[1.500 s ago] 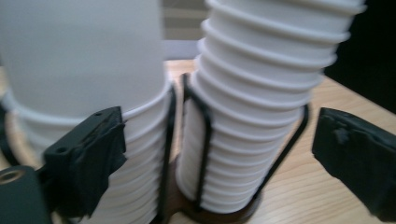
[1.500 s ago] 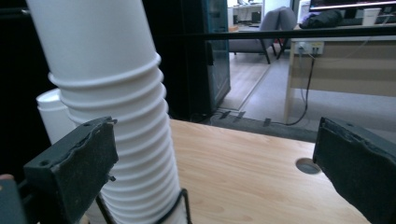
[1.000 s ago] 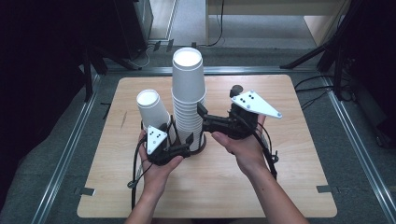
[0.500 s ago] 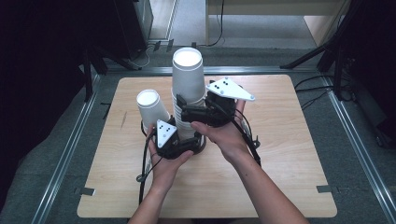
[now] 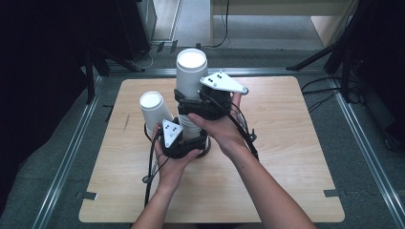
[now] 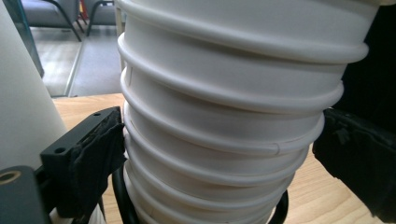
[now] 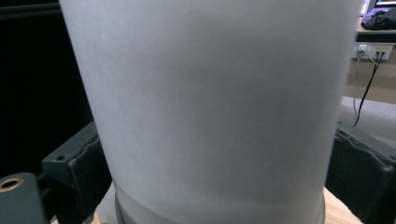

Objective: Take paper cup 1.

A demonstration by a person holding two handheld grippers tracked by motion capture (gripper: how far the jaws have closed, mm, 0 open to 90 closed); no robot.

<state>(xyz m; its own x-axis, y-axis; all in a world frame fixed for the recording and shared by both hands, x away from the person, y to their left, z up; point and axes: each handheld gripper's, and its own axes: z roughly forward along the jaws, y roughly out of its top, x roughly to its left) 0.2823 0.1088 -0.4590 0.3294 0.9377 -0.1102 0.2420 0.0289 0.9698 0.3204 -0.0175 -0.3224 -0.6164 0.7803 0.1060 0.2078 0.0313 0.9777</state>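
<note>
A tall stack of upturned white paper cups [image 5: 191, 71] stands in the middle of the wooden table [image 5: 286, 143]. My left gripper [image 5: 189, 138] grips the stack low down; in the left gripper view its pads [image 6: 100, 149] press against the ribbed rims [image 6: 224, 121]. Higher up, my right gripper [image 5: 188, 104] is shut on the smooth wall of the top cup [image 7: 215, 93], with a pad [image 7: 81, 172] on either side. Another upturned white cup [image 5: 155, 110] stands just left of the stack, beside my left hand.
A black ring or cable [image 6: 280, 212] curves round the foot of the stack. Metal rails [image 5: 67, 167] run along the table's sides, and the floor beyond the far edge holds dark stands and cables [image 5: 334, 62]. Bare wood lies to the right and in front.
My right gripper has swung in from the right and closed round the upper part of the stack. The left gripper has stayed at the stack's base.
</note>
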